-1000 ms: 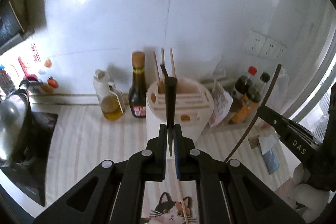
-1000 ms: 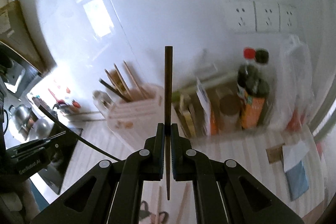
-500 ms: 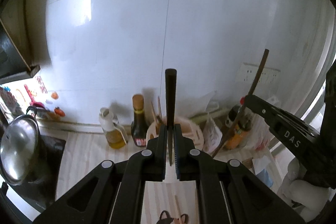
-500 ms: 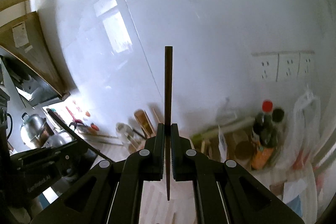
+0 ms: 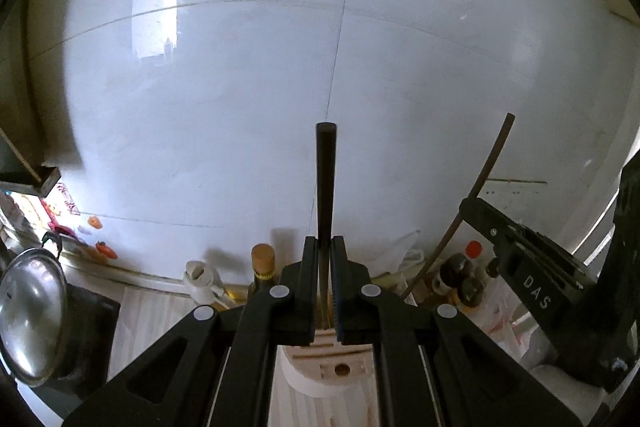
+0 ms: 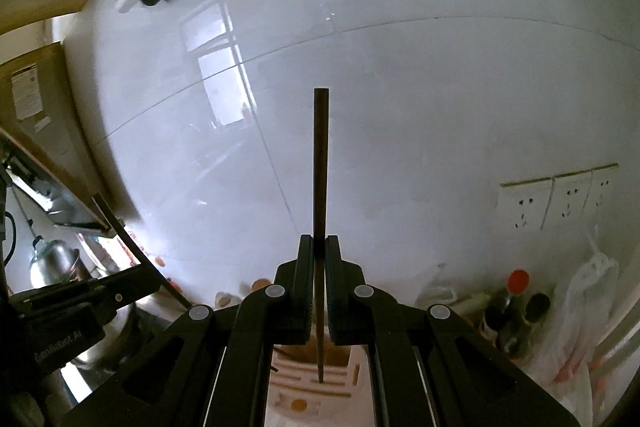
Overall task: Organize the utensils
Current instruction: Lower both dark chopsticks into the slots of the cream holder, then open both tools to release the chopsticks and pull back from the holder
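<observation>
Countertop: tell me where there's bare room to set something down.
Bare striped counter lies between the stove and the utensil holder. Crowded: oil bottles behind the holder, condiment bottles and bags to its right.

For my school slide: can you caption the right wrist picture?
Right gripper pinches a dark chopstick upright above the utensil holder.

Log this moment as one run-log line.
left claw: shut on chopstick | right claw: shut on chopstick | holder: below both | step: insertion pending
</observation>
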A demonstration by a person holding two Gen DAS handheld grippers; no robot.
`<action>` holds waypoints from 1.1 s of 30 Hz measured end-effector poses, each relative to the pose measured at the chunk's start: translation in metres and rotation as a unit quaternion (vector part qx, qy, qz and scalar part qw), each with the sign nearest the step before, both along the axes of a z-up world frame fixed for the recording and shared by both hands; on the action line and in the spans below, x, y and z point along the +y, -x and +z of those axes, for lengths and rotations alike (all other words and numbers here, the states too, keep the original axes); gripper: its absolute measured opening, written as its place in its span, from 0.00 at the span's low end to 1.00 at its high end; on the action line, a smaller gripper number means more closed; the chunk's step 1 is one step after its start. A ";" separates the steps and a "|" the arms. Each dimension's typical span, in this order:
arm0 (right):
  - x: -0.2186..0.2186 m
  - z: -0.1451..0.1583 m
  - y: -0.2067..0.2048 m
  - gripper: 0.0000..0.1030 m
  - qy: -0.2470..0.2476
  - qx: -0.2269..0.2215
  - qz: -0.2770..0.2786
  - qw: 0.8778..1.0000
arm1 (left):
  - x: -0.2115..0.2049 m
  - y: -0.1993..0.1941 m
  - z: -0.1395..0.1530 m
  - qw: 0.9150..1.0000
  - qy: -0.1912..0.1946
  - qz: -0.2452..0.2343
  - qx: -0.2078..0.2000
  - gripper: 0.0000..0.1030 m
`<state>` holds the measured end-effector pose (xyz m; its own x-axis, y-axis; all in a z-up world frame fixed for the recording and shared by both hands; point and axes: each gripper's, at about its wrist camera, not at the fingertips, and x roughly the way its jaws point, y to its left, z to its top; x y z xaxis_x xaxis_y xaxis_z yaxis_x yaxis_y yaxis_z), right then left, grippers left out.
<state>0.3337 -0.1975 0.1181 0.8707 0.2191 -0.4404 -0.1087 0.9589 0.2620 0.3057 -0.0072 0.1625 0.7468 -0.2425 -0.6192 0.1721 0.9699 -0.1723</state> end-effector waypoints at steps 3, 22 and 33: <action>0.001 -0.007 -0.016 0.05 0.000 0.003 -0.005 1.000 | -0.003 -0.016 -0.008 1.000 -0.004 0.000 0.008 0.03; -0.004 -0.084 -0.084 0.06 0.003 0.086 0.019 0.996 | -0.003 -0.064 -0.061 0.996 -0.008 0.006 0.092 0.07; -0.010 -0.079 -0.058 0.32 -0.002 0.106 0.030 0.994 | 0.012 -0.037 -0.040 0.996 -0.037 0.052 0.057 0.84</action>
<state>0.3917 -0.2075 0.0388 0.7437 0.2711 -0.6111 -0.1084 0.9509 0.2899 0.3428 0.0045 0.1226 0.6894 -0.1193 -0.7145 0.0542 0.9921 -0.1133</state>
